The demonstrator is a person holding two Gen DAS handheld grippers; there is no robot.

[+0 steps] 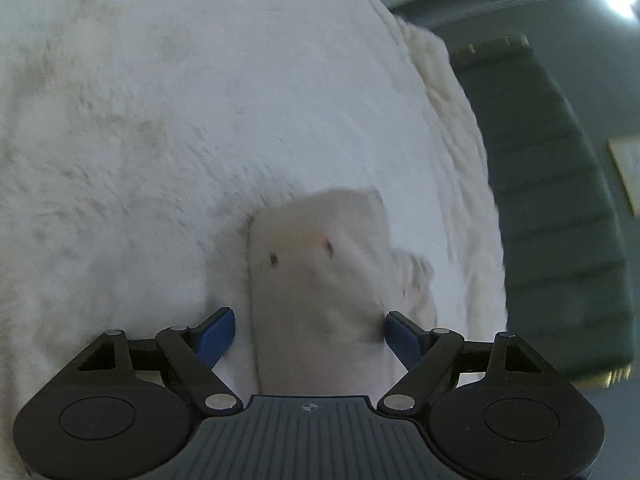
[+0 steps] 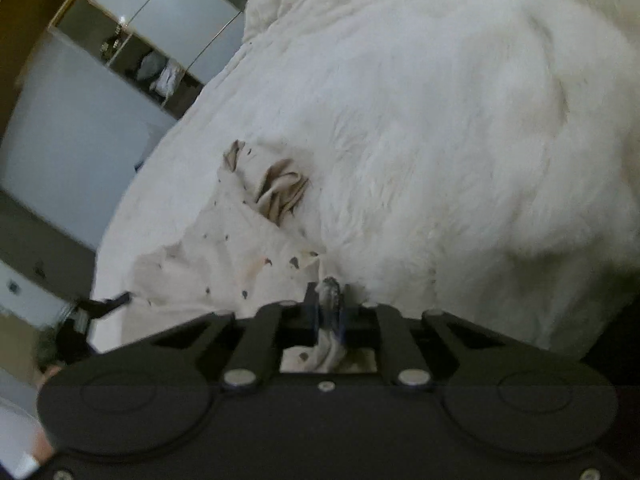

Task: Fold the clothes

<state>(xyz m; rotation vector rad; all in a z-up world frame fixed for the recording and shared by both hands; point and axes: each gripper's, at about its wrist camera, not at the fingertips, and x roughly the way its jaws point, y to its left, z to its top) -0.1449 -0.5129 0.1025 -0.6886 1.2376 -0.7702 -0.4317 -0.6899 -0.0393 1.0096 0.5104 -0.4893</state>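
Note:
A white garment with small dark spots lies on a white fluffy blanket [image 1: 160, 120]. In the left wrist view a flat, folded part of the garment [image 1: 316, 264] runs between the blue fingers [image 1: 218, 334] of my left gripper [image 1: 310, 332]. The jaws stand wide; the right finger touches the cloth's edge and the left one is clear of it. In the right wrist view the garment [image 2: 224, 248] lies rumpled with a beige lining [image 2: 282, 192] showing. My right gripper [image 2: 329, 304] is shut on a bunched edge of it.
The blanket [image 2: 460, 120] covers a bed. A dark padded bench [image 1: 560, 240] stands past the bed's right edge. Glossy wardrobe doors [image 2: 80, 120] rise at the left. A blurred black tool part [image 2: 100, 306] sits at the garment's left edge.

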